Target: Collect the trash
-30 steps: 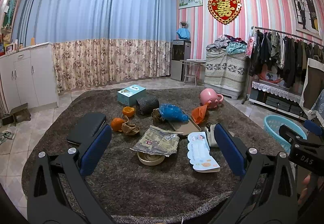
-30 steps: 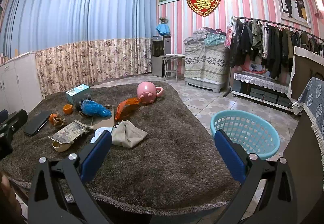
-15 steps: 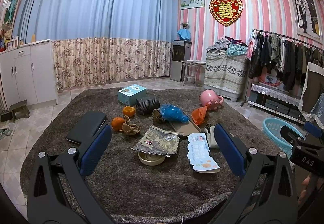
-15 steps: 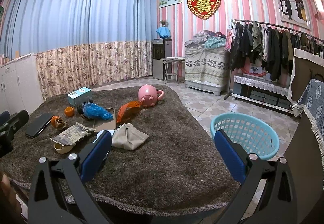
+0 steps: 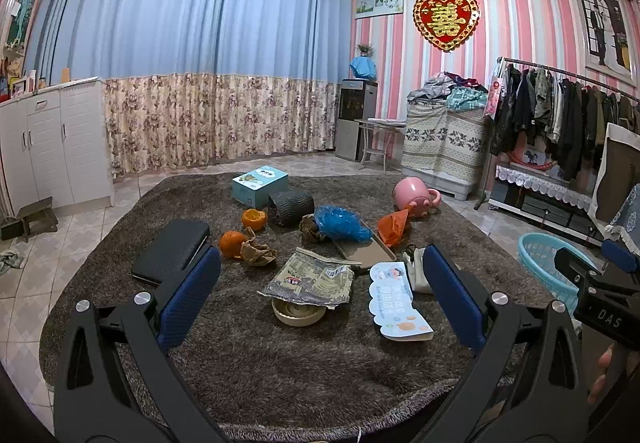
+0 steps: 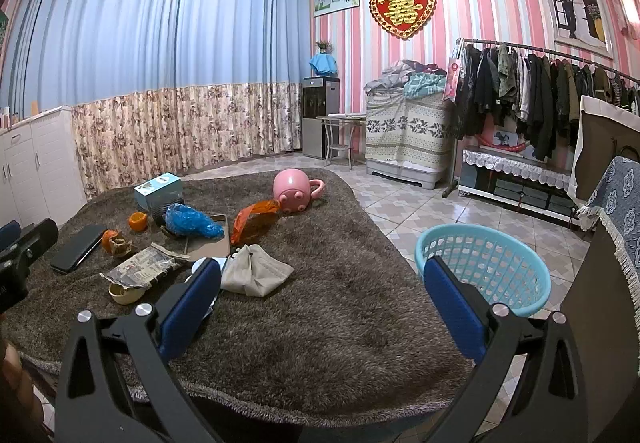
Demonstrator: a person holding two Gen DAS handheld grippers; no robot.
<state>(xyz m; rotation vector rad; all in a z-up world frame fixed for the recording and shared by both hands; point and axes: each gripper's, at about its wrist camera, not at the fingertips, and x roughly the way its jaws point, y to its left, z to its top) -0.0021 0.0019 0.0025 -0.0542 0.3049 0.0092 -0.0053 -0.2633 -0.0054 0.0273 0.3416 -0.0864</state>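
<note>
Left gripper (image 5: 318, 299): fingers spread wide, nothing held, hovering over the near edge of the shaggy brown rug (image 5: 280, 375). Right gripper (image 6: 320, 303): fingers likewise wide apart and empty, over the rug's near right part. Trash is scattered across the rug's middle. Nearest in the left view, a beige bowl (image 5: 298, 313) is seen partly under a crumpled newspaper wrapper (image 5: 310, 279), with a light-blue printed card (image 5: 398, 303) just to the right. A beige cloth pouch (image 6: 256, 271) lies beside the card. Behind these: a brown crumpled paper (image 5: 258, 249) touching an orange (image 5: 232, 243), a black flat case (image 5: 172, 251) to the left, a brown tray (image 5: 364, 249) with a blue plastic bag (image 5: 340, 223) at its far end, and an orange wrapper (image 5: 394, 225). Farther back, orange peel (image 5: 254, 218), a black roll (image 5: 291, 205), a teal box (image 5: 260, 185) and a pink pig-faced mug (image 5: 414, 195) on its side. The light-blue basket (image 6: 482, 269) stands on the tiled floor just off the rug's right edge.
</note>
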